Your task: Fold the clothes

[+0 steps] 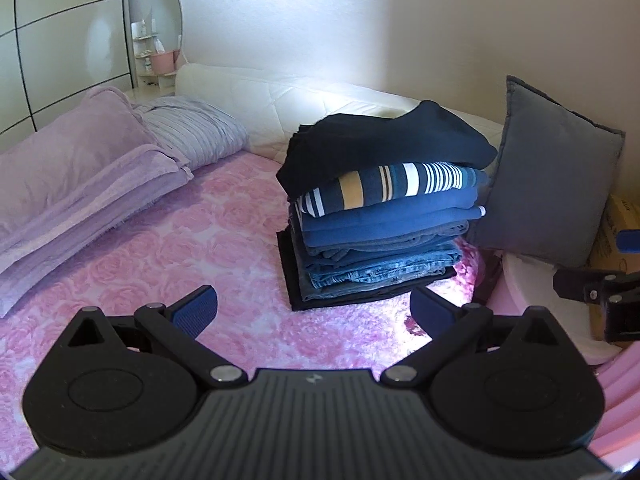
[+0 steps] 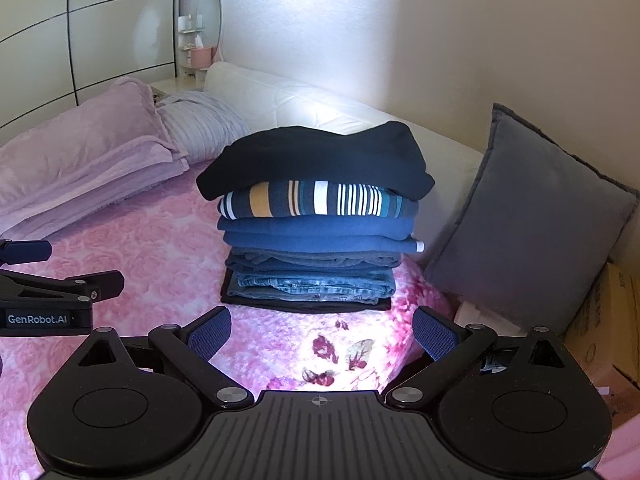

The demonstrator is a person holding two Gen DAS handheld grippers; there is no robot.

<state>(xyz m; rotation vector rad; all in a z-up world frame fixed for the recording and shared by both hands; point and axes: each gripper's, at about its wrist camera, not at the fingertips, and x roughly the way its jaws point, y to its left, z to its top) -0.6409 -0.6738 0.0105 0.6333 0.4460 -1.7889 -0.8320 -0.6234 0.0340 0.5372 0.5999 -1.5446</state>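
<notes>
**Stack at 12 o'clock, both claws empty**

I have both claws spread wide and pinching nothing. The left claw (image 1: 314,314) hangs over bare bedspread (image 1: 160,264); the right claw (image 2: 322,334) does the same, just short of the stack's near edge.

The stack (image 2: 312,216) of folded clothes sits dead ahead of the right claw at 12 o'clock, and at about 1 o'clock from the left claw, so my right hand is the nearer and squarer one. I count roughly 6 layers: a black top piece (image 2: 316,160), a striped shirt (image 2: 320,200), blue knits, jeans and a dark piece at the bottom. The long axis of the stack runs 9 to 3 across my right view, with the folded edges facing me.

I see no loose garment in either view, so I judge the folding mostly done; any next piece must lie out of frame.

Room to work is at 9 to 11 o'clock: open bedspread up to the lilac blanket (image 1: 80,168). At 2 to 3 o'clock it is tight: a grey cushion (image 2: 532,220) leans just beside the stack, and the bed edge drops there to a cardboard box (image 2: 604,328). The black top piece overhangs the layers below, so I judge a nudge from the left could tip it towards the cushion.
</notes>
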